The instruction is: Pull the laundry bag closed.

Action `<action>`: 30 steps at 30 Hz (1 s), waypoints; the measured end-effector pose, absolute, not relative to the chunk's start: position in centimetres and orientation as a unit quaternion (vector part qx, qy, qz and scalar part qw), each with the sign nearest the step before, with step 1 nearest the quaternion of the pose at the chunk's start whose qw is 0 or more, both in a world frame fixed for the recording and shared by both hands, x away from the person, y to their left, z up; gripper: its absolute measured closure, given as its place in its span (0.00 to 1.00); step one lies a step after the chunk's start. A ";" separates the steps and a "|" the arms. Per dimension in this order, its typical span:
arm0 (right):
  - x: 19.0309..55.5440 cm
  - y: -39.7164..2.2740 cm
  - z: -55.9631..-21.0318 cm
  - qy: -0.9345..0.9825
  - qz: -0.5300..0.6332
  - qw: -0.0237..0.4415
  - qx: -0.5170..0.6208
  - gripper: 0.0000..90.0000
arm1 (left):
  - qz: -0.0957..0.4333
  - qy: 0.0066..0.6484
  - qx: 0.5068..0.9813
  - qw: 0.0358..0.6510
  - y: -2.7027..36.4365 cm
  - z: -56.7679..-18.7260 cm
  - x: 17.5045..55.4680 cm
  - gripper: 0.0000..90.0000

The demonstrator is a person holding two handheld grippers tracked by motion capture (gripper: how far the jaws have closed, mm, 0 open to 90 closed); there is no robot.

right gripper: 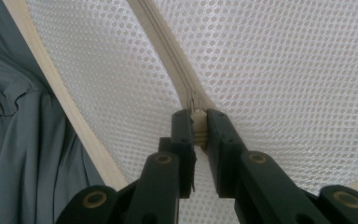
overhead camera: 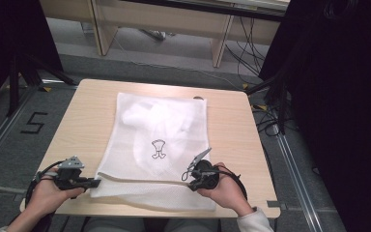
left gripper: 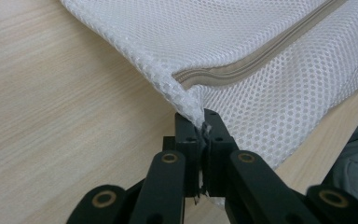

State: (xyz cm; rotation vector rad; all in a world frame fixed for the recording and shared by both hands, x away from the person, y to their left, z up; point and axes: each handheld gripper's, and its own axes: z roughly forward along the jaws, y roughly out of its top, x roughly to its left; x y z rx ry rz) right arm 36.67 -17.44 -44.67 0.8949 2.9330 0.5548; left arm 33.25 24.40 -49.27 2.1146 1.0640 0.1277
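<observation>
On the table (overhead camera: 77,121), a mesh bag (overhead camera: 140,145) holds white cloth (overhead camera: 149,121).

The setting is a recording lab or test bay, not a home. A small wooden table (overhead camera: 232,121) stands alone on grey carpet floor (overhead camera: 164,67). Black curtains (overhead camera: 338,96) close off the right side and the far left. Loose cables (overhead camera: 251,53) run across the floor at far right. A tape mark shaped like the figure 5 (overhead camera: 33,123) lies on the floor left of the table. Plain light-wood furniture (overhead camera: 159,19) stands along the far side.
</observation>
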 end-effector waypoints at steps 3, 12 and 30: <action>36.7 -17.6 -44.8 0.943 0.179 0.012 0.281 0.91 | 0.055 0.420 0.820 0.386 24.3 -49.4 33.2 0.96; 36.6 -18.5 -44.8 0.938 0.174 0.013 0.299 0.91 | 0.057 0.423 0.820 0.382 24.5 -49.4 33.3 0.96; 36.5 -19.6 -44.9 0.936 0.168 0.014 0.309 0.91 | 0.057 0.426 0.818 0.383 24.5 -49.4 33.2 0.96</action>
